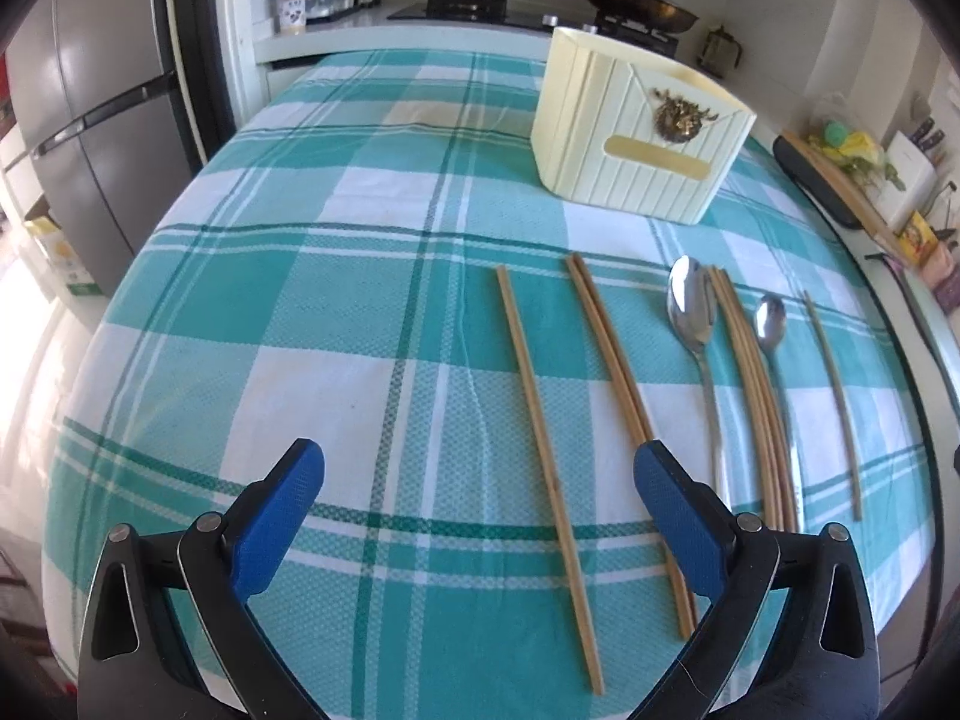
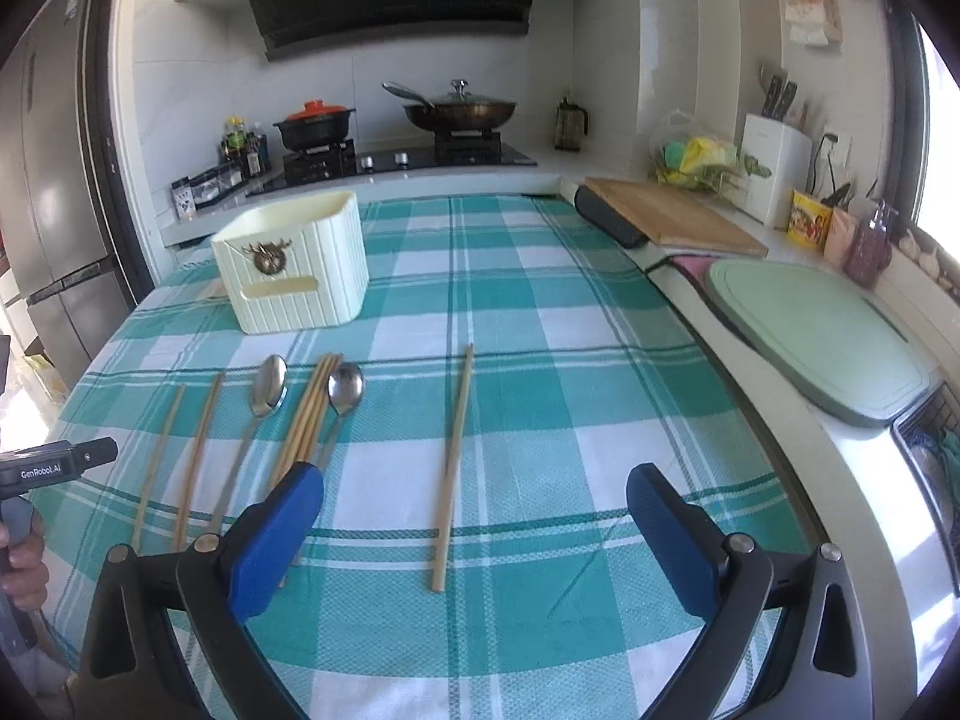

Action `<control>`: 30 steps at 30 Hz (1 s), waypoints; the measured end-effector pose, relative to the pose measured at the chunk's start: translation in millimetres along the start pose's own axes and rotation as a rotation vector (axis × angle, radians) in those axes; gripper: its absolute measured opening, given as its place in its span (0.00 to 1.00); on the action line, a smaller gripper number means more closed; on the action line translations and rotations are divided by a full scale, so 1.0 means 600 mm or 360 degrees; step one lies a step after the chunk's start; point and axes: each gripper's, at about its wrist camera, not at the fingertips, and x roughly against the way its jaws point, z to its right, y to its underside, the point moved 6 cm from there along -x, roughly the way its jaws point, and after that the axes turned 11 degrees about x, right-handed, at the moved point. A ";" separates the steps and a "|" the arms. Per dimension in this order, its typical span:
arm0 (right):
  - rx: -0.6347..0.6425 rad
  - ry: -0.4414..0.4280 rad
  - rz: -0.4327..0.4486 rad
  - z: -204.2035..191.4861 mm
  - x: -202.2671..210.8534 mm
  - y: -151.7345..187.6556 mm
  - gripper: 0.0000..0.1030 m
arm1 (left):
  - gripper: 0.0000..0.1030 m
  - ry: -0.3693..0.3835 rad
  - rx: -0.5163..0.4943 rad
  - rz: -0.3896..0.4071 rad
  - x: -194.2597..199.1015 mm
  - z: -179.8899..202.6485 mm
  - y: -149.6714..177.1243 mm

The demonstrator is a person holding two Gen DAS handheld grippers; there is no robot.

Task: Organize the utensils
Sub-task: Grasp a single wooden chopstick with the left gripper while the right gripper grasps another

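Observation:
A cream utensil holder (image 1: 639, 132) stands at the far side of the checked tablecloth; it also shows in the right wrist view (image 2: 294, 264). Wooden chopsticks and two metal spoons lie in a row in front of it. A single chopstick (image 1: 543, 456) lies between the fingers of my open, empty left gripper (image 1: 480, 495). A chopstick pair (image 1: 618, 384) lies by its right finger. A large spoon (image 1: 696, 324), a chopstick bundle (image 1: 750, 384) and a small spoon (image 1: 771, 324) lie further right. My right gripper (image 2: 474, 510) is open and empty above a lone chopstick (image 2: 453, 462).
A stove with a black pot (image 2: 315, 126) and a lidded pan (image 2: 462, 111) stands behind the table. A wooden board (image 2: 672, 216) and a green cutting board (image 2: 816, 336) lie on the counter at right. A fridge (image 1: 90, 120) stands at left.

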 end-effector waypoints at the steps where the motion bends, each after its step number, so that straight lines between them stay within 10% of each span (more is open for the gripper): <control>1: -0.0016 -0.0022 -0.0045 0.004 -0.017 0.003 1.00 | 1.00 -0.0007 -0.0006 -0.0013 -0.010 -0.001 -0.004; 12: 0.0095 -0.0219 -0.0417 -0.004 -0.185 -0.023 0.92 | 0.82 -0.0090 -0.0092 -0.0205 -0.100 0.004 -0.048; 18: 0.0127 -0.0238 -0.0574 -0.005 -0.274 -0.049 0.70 | 0.67 -0.0141 -0.0200 -0.0232 -0.114 0.023 -0.068; 21: 0.0184 -0.0188 -0.0581 -0.008 -0.298 -0.076 0.61 | 0.38 -0.0161 -0.0235 -0.0214 -0.116 0.031 -0.079; 23: 0.0203 -0.0183 -0.0584 -0.009 -0.311 -0.093 0.36 | 0.09 -0.0128 -0.0251 -0.0216 -0.119 0.039 -0.084; 26: 0.0166 -0.0206 -0.0602 -0.006 -0.326 -0.113 0.07 | 0.05 -0.0112 -0.0268 -0.0194 -0.125 0.047 -0.091; 30: 0.0103 -0.0260 -0.0505 -0.001 -0.305 -0.133 0.06 | 0.05 -0.0020 -0.0238 -0.0098 -0.100 0.049 -0.110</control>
